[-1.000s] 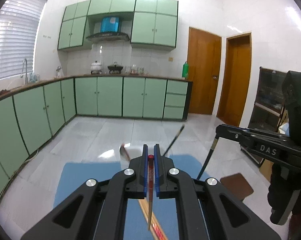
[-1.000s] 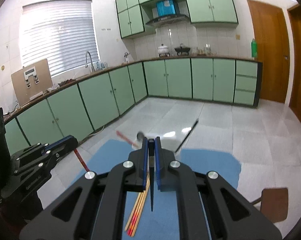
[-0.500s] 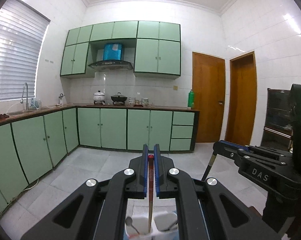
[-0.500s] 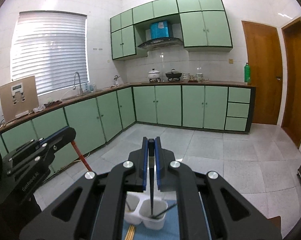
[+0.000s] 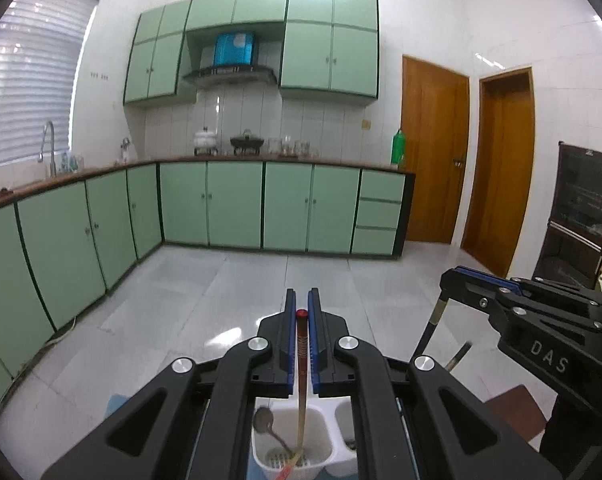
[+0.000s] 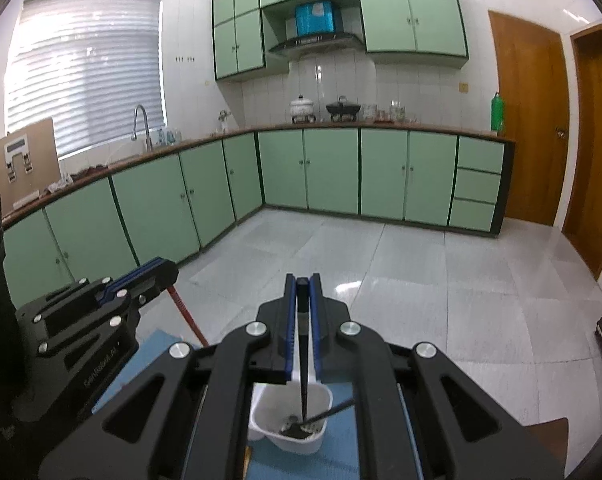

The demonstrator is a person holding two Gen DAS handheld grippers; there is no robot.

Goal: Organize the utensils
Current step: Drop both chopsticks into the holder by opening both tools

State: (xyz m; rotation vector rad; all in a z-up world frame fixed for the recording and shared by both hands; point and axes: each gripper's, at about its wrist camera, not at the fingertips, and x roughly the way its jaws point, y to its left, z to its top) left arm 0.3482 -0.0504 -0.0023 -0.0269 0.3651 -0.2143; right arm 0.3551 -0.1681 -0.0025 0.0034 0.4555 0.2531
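Observation:
My left gripper (image 5: 301,300) is shut on a wooden chopstick with a red top (image 5: 301,360). It hangs down into the left compartment of a white two-part holder (image 5: 327,454), beside a metal spoon (image 5: 263,420). My right gripper (image 6: 302,286) is shut on a black chopstick (image 6: 303,360). Its tip reaches down into the holder (image 6: 261,412), where another black utensil (image 6: 333,406) leans. Each wrist view also shows the other gripper: the right gripper (image 5: 451,280) with its black chopstick (image 5: 433,328), the left gripper (image 6: 163,274) with its red chopstick (image 6: 185,312).
The holder stands on a blue mat (image 6: 149,356). A brown stool (image 5: 513,412) is low at the right. Green cabinets (image 5: 237,204) line the far wall and left side across a pale tiled floor (image 5: 241,280). Two wooden doors (image 5: 433,152) are at the right.
Both grippers have travelled forward from above the blue mat to above the white holder, side by side. The held chopsticks now hang into the holder's compartments. Both stayed shut.

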